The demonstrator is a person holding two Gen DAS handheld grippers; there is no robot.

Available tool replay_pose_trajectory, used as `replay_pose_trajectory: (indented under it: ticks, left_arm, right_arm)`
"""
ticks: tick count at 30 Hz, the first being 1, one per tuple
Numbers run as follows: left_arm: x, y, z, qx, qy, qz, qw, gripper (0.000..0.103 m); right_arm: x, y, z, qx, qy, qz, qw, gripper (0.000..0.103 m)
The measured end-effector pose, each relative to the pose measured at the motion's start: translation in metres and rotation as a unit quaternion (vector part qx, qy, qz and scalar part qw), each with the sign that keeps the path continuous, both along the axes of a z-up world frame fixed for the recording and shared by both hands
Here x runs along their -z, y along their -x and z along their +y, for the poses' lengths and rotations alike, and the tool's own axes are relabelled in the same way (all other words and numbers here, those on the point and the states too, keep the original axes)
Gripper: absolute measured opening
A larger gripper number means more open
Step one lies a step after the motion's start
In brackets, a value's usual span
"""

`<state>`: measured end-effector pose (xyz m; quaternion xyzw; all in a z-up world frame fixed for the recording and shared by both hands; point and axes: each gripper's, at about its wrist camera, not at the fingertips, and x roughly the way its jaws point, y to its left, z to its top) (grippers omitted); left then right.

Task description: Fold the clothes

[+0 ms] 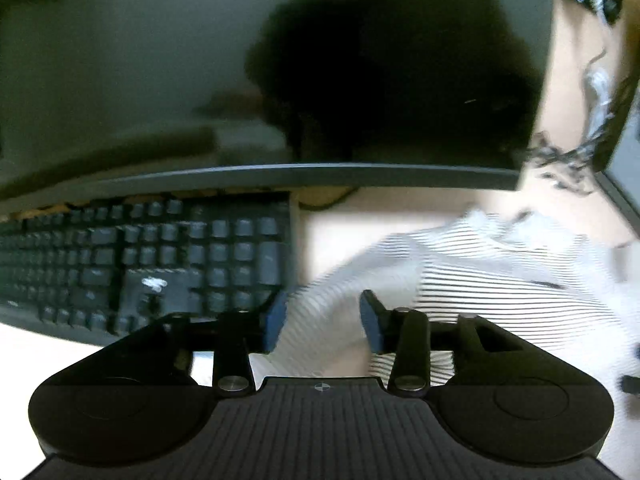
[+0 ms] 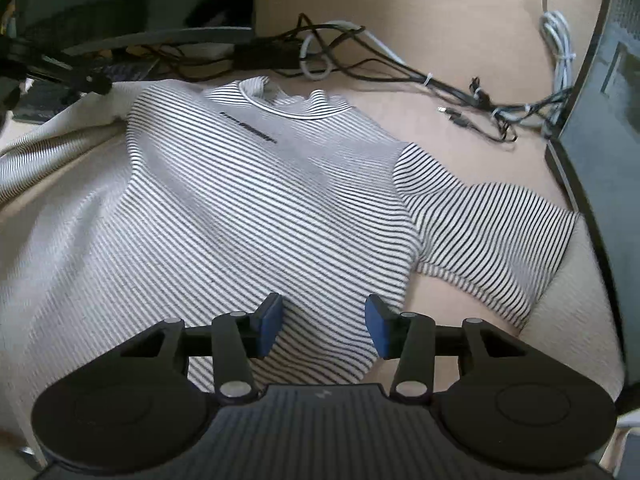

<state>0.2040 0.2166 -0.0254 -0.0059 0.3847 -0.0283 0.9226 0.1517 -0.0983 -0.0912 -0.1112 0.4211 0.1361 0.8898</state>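
The shirt (image 2: 248,208) was soft ribbed cloth; the desk (image 2: 400,12) smooth matt wood; the monitor (image 1: 160,60) glossy.

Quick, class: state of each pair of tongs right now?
Left tongs: open, holding nothing, above the striped shirt.
Right tongs: open, holding nothing, over the same shirt.

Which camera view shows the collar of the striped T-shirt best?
The right wrist view: the collar of the striped T-shirt is sharp and unobstructed there. The left wrist view shows only a blurred part of the shirt.
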Motion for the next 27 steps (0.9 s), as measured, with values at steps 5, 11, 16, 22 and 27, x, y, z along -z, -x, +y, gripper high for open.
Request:
replay_pose_trajectory:
  ticks: [5,11,16,22,27]
  left_arm:
    - [-0.007,0.018,-0.025,0.063,0.075,0.008,0.9952,0.067]
    - [0.029,0.03,-0.059,0.134,0.121,0.082,0.9802,0.07]
    - [0.055,0.046,-0.061,0.127,0.13,0.132,0.9744,0.071]
    - [0.058,0.076,-0.075,0.174,0.164,0.167,0.9565,0.084]
    - [0.059,0.098,-0.091,0.199,0.173,0.183,0.9469,0.092]
  right_arm:
    - [0.004,-0.03,-0.003,0.039,0.06,-0.024,0.997,0.048]
    - [-0.013,-0.037,0.0,0.047,-0.016,-0.016,0.999,0.047]
    - [-0.006,-0.032,0.012,0.044,-0.056,0.003,0.997,0.047]
    - [-0.012,-0.043,0.014,0.088,-0.086,-0.011,0.992,0.048]
    - [-0.014,-0.075,0.027,0.094,-0.076,-0.022,0.992,0.048]
